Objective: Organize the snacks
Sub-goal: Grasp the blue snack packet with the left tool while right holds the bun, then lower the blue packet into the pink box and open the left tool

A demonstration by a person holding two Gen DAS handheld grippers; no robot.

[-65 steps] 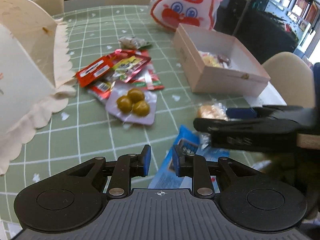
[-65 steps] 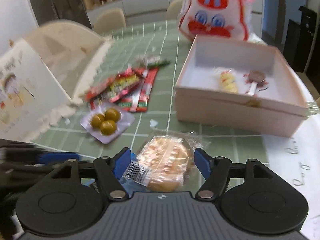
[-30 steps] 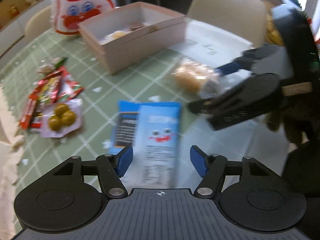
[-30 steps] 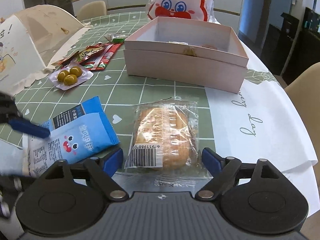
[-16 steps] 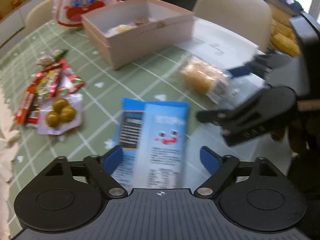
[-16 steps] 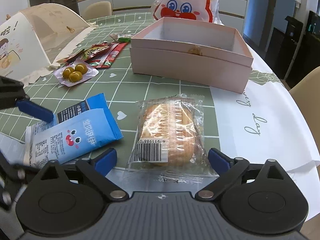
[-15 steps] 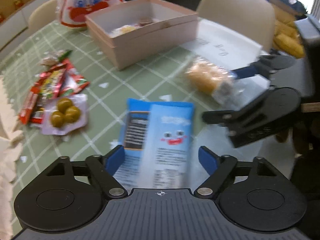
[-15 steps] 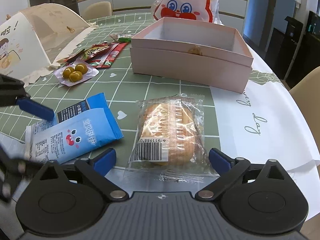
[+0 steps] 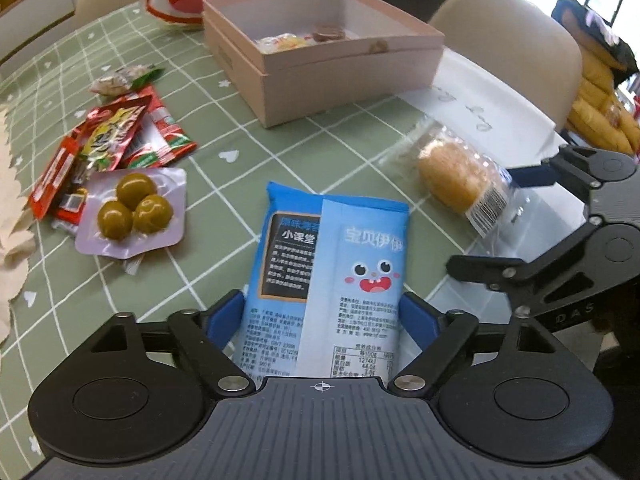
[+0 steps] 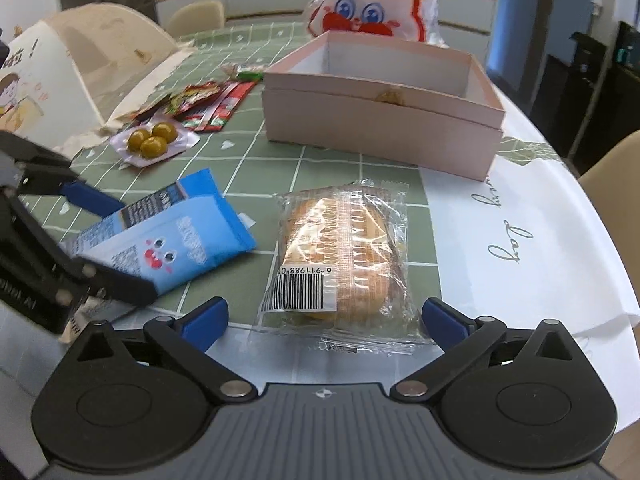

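Far left on the bench, w/ its green checked cloth, a cream scalloped paper piece w/ a cartoon print. Next, a heap of red snack sachets, one greenish-wrapped sweet just behind them, and a lilac pack of three green olives touching the heap's near edge. Then the blue snack bag, lying flat, cartoon face up; its near end sits between the blue pads of the left gripper, jaws spread wide w/ a pad close to each edge. Can't tell if the pads touch the bag; the bag shows no squeeze. In the right wrist view this gripper shows at the left edge, one pad behind the bag, one arm in front. Right of the blue bag, apart from it, a clear-wrapped bun w/ barcode toward the camera, lying flat between the pads of the right gripper; jaws wide open, both pads clear of the wrapper, nothing gripped. Behind both, the open pink box holding a few small wrapped items; a red-and-white cartoon plush bag behind the box. Far right, white paper w/ script lettering over the bench edge, then beige chair.
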